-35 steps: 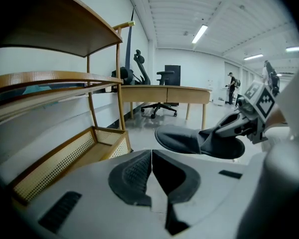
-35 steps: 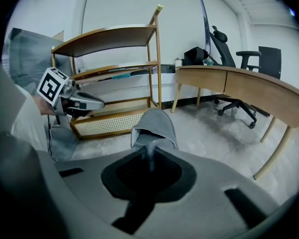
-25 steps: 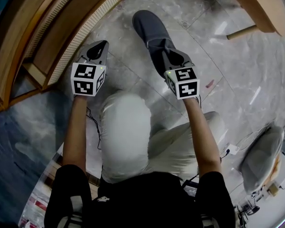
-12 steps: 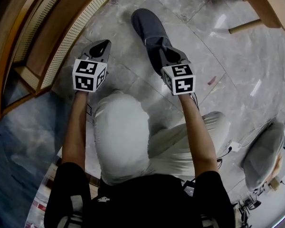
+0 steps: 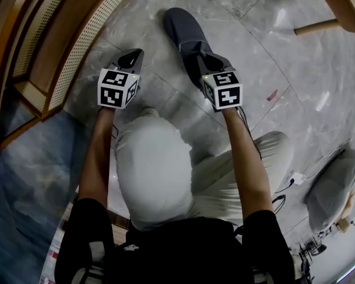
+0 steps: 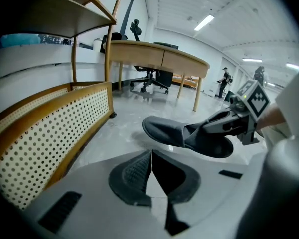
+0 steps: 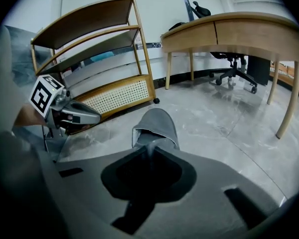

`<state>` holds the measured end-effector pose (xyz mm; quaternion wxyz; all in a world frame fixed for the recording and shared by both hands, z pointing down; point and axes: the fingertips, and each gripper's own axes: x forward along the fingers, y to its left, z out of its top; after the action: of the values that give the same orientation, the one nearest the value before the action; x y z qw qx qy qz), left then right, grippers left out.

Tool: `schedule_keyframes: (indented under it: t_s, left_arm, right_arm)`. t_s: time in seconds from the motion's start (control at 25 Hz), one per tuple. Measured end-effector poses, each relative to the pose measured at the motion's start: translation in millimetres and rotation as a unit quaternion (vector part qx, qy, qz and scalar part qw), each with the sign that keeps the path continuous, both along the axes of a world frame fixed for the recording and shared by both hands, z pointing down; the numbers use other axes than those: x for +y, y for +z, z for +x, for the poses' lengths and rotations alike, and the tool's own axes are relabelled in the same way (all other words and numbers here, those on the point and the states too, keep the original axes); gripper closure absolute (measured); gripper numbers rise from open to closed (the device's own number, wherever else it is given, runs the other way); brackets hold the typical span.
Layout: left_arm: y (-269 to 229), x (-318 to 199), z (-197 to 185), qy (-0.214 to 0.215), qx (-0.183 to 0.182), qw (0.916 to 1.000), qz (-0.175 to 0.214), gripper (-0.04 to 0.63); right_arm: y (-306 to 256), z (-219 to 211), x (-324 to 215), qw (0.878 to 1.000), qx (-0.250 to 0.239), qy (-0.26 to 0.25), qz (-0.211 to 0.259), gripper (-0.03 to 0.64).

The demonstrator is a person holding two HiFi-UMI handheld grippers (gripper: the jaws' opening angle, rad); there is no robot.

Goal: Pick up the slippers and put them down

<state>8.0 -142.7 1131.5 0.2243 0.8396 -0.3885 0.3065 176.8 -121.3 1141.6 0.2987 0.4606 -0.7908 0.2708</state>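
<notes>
One dark grey slipper [image 5: 186, 31] hangs just above the marble floor, toe pointing away from me. My right gripper [image 5: 208, 65] is shut on its heel rim; in the right gripper view the slipper [image 7: 154, 126] sticks out past the jaw tips [image 7: 150, 151]. In the left gripper view the slipper [image 6: 182, 133] floats over its shadow, with the right gripper [image 6: 199, 132] clamped on its back edge. My left gripper [image 5: 132, 58] is shut with nothing in it, its jaws meeting in a thin line [image 6: 152, 156]. It hangs left of the slipper, near the rack.
A wooden rack with a perforated bottom panel [image 5: 77, 46] stands close on the left, also seen as the rack [image 7: 114, 93]. A wooden desk [image 7: 239, 31] and its leg [image 5: 319, 25] are at the far right. My bent knees [image 5: 154, 164] fill the near floor.
Both grippers have sunk toward the floor, farther from my head. The slipper went down with the right gripper, still held. The left gripper stayed shut and empty.
</notes>
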Motion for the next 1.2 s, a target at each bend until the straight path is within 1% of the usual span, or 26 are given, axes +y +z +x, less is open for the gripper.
schedule_keyframes:
  t_s: [0.16,0.56,0.8,1.2]
  left_arm:
    - [18.2,8.4,-0.3,0.001,-0.002,0.9999,-0.015,0.589]
    - [43.7,15.5,3.9,0.003,-0.008,0.9995,-0.032,0.589]
    - [46.7,15.7,8.0,0.006,-0.008,0.9993,-0.036,0.589]
    - [48.3,17.7,11.7,0.018,-0.013,0.9991,-0.037,0.589]
  right_arm:
    - [16.5,-0.9,10.0,1.000,0.001,-0.004,-0.020,0.597]
    - [49.5,4.1,29.6,0.998,0.007,-0.002,-0.055,0.592]
    - [57.2,6.2,29.7,0.997,-0.003,0.013,-0.073,0.591]
    - [65.3,7.1,38.6,0.995,-0.003,0.016,-0.099,0.561]
